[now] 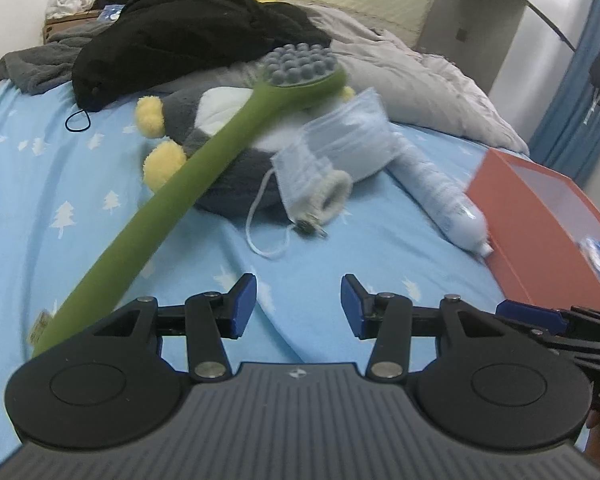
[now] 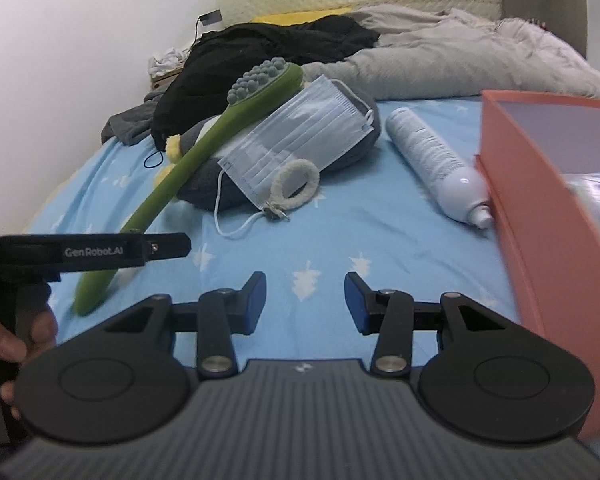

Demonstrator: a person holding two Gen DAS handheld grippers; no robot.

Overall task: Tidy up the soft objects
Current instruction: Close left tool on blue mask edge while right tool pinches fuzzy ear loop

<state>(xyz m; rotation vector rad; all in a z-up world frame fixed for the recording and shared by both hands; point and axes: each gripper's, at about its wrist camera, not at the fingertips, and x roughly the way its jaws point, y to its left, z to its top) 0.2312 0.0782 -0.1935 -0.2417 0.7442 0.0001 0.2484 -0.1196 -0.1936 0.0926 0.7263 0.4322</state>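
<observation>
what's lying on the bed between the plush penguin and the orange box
A white spray bottle lies on the blue sheet between the plush penguin and the orange box, its cap end by the box wall; clearest in the right wrist view.

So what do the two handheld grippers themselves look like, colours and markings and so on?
Both look the same. The left gripper and right gripper each have black linkage arms with silver pivot pins, blue pads on the fingertips, two round black discs and a ribbed grey body carrying a small logo. Seen side-on from the right wrist view, the left gripper bears white lettering, GenRobot.AI.
</observation>
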